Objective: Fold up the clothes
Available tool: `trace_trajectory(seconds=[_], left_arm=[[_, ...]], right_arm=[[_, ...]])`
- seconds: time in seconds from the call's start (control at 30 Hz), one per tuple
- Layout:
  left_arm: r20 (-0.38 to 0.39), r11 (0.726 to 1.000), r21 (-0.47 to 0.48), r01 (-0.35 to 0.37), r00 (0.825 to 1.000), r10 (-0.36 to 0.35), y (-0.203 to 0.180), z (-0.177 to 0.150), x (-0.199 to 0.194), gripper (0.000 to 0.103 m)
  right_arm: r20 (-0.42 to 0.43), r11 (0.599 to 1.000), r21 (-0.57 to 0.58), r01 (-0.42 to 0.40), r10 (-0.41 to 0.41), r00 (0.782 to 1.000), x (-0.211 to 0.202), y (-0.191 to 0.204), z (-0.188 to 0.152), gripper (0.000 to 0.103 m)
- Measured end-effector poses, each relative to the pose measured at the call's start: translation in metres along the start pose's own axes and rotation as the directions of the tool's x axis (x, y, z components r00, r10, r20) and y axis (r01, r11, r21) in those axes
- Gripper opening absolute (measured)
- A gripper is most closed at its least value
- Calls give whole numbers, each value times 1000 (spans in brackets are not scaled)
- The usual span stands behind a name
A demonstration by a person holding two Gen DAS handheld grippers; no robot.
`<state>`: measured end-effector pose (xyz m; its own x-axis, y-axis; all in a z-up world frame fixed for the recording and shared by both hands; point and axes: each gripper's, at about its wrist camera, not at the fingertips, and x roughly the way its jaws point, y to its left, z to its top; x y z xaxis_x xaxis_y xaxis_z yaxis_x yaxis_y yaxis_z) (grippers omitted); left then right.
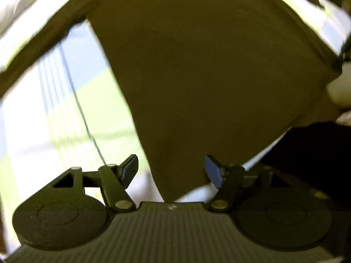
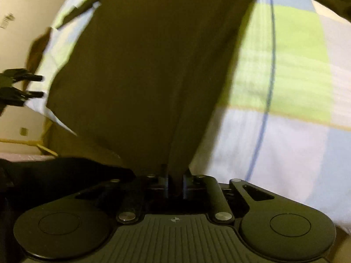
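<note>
Olive-brown garment [image 2: 153,65] lies spread on the checked bedsheet [image 2: 285,70]. My right gripper [image 2: 175,185] pinches its near corner; the left gripper [image 1: 172,172] is spread, empty, over the near hem. I'd grip there too, then lift evenly.

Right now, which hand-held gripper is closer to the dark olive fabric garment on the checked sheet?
Right. The right hand-held gripper is shut on the dark olive fabric garment, pinching its edge; the left hand-held gripper hangs open above a corner, not gripping it.

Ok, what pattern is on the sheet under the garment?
Large checks of lime green, pale blue and white on the bed sheet, with thin blue lines; clearest in the right wrist view.
</note>
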<state>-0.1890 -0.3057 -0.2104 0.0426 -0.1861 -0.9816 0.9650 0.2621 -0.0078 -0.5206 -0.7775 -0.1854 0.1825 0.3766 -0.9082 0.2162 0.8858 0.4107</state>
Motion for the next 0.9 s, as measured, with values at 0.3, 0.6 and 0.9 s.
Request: trace_trajectory(seconds=[0.3,0.6,0.9], left_arm=[[15,963,-221,153,988,-154,16,-25,31,40],[-81,969,-233,78,992,-100,1,-30,19,4],[-74,959,-267,-95,994,77,21,-16,-23,33]], right_arm=[[-35,988,47,145,-144,989,12,15,14,5],[-98,981,66,184,-177,979,21,6,25,4],[-153,933,87,350,-335,930,21,2,65,61]])
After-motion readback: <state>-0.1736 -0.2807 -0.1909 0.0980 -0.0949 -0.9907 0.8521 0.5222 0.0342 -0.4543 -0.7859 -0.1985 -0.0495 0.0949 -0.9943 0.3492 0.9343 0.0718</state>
